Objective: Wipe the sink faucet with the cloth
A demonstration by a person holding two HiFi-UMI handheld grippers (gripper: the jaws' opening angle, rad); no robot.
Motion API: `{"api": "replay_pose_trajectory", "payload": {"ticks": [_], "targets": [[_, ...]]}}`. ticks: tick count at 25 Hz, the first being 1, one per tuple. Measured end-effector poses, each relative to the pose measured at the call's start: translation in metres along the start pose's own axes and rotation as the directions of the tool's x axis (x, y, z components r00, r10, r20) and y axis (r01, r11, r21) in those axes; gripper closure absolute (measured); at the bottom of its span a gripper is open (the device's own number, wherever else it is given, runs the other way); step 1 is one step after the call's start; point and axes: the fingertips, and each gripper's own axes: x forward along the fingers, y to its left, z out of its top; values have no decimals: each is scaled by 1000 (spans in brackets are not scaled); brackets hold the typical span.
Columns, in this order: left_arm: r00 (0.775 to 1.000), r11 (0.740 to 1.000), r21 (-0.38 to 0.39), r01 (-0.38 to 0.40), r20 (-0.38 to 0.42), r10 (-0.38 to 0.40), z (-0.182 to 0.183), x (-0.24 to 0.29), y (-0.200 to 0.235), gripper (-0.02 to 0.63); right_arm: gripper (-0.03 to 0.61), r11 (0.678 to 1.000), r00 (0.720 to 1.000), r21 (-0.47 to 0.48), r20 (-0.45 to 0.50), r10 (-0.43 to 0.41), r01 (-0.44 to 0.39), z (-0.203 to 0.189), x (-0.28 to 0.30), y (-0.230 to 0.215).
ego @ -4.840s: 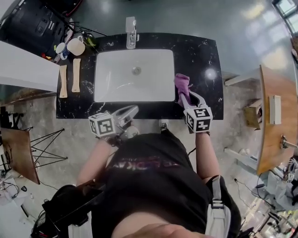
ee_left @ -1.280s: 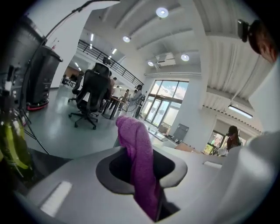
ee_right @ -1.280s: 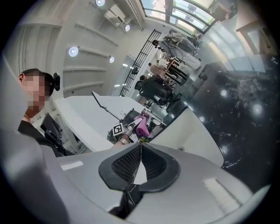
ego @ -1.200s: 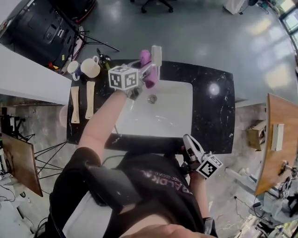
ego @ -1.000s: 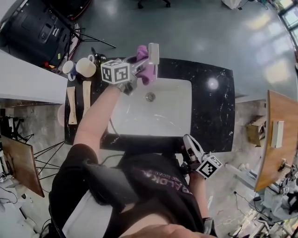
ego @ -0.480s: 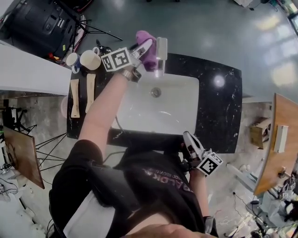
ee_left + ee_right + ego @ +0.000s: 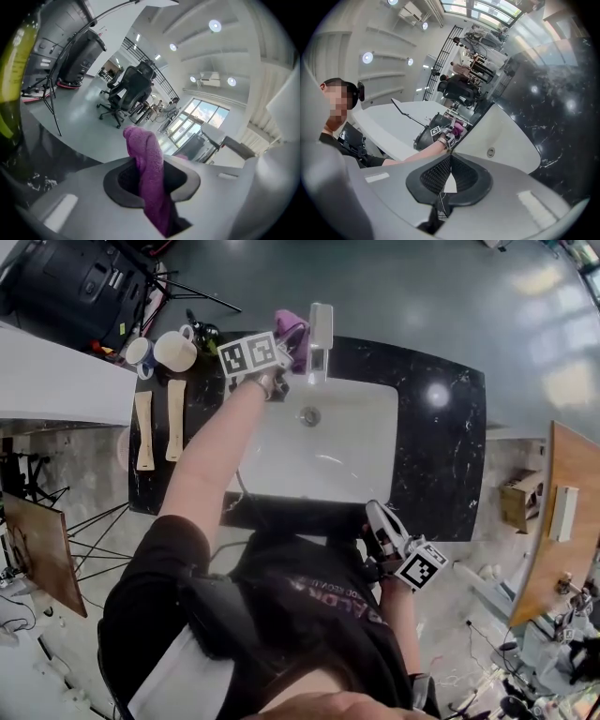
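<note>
Wiping's on: left gripper point(image 7: 284, 345) is closing on the purple cloth point(image 7: 292, 322), at nine o'clock of the faucet point(image 7: 321, 332). Right gripper point(image 7: 375, 517) sits clamped empty, five o'clock of the sink point(image 7: 366, 456). Next, I reckon: rub cloth along the spout

Nothing is reading clearly as a word or a number. A line of pale print is running across the chest of the person's black shirt point(image 7: 323, 601); in the head view it is lying upside down, and it is coming out too small and broken for its letters to be made out. The upper marker cube point(image 7: 253, 354) and the lower marker cube point(image 7: 420, 566) are showing only black-and-white square patterns, with no letters or digits among them.
</note>
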Motion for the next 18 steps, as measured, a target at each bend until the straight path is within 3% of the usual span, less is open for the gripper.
{"api": "replay_pose_trajectory", "payload": {"ticks": [3,7,10,12,14,15,16,18], "targets": [[993,994,-32,108,41,-106,16,-20,-29,532,566,1000,1000,-10,-6,20,-20,2,3,4],[971,976,48,212,102,-216,46,-54,-81,532,566,998,998,-11,-10,62,-62,7,9,10],[976,976,162,143,138,-166,59,-73,-91,532,566,995,995,-20,-28,100,-100,9,16,19],[988,953,291,82,101,-116,44,-76,-96,532,566,993,993,-11,-35,114,-115,9,18,22],[996,895,442,56,34,-79,15,-79,-104,532,566,992,992,-16,-38,121,-121,9,18,25],[998,848,528,45,5,-57,-1,-82,-108,532,566,992,992,-26,-41,120,-121,9,17,25],[999,784,620,40,-20,-35,-16,-86,-112,532,566,992,992,-33,-43,120,-121,10,17,25],[999,614,789,40,-51,0,-40,-95,-125,531,566,992,992,-31,-44,121,-123,11,16,23]]}}
